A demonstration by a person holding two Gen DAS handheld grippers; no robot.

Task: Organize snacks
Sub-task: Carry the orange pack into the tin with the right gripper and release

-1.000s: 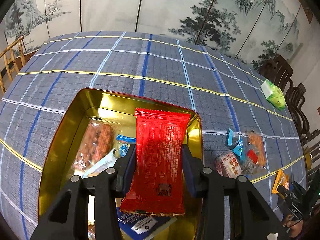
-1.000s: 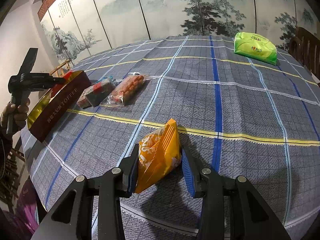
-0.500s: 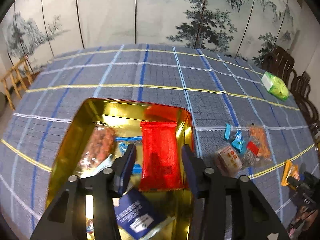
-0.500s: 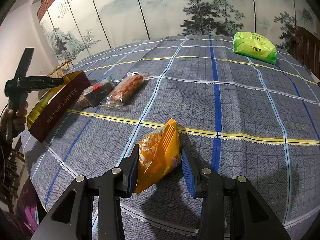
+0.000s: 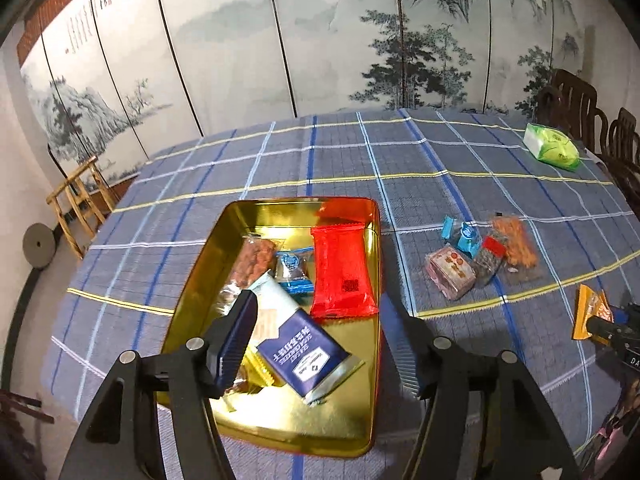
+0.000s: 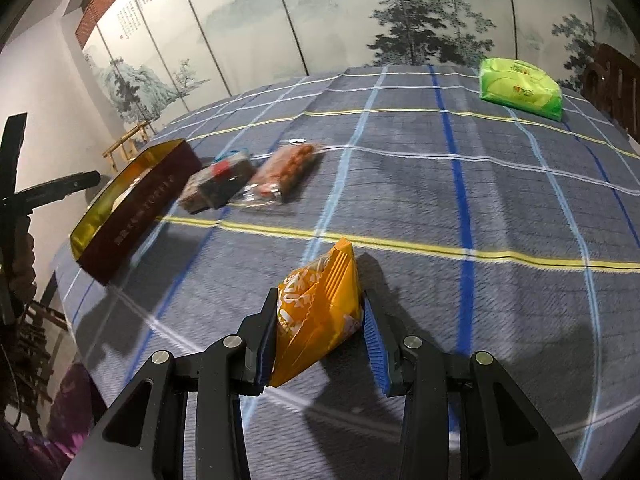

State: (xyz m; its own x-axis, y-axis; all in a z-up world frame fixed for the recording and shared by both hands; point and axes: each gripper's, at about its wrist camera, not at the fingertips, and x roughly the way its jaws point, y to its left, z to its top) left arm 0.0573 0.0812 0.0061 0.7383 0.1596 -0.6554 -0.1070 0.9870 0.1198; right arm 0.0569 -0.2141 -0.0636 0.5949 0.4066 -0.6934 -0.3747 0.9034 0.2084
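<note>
A gold tin [image 5: 304, 428] with dark red walls holds a red packet [image 5: 342, 272], a small blue packet [image 5: 292, 268], a bag of nuts [image 5: 252, 260] and a navy and white packet [image 5: 300, 352]. Above the tin's near end, my left gripper [image 5: 320, 328] is open, its jaws opening with nothing between them. In the right wrist view, my right gripper [image 6: 320, 332] is shut on an orange packet [image 6: 320, 280] just over the cloth. The tin [image 6: 132, 216] lies to its far left. Several loose snacks [image 5: 480, 256] lie between tin and orange packet [image 5: 588, 312].
A green pack [image 5: 552, 148] lies at the table's far right corner. Dark chairs [image 5: 580, 96] stand beyond it and a pale wooden chair [image 5: 80, 196] off the left side. A painted folding screen backs the plaid-clothed table. A hand [image 6: 20, 264] holds the left gripper's handle.
The left gripper let go of the red packet, which now lies flat in the tin. It drew back and up with its jaws widening. The right gripper keeps its hold on the orange packet.
</note>
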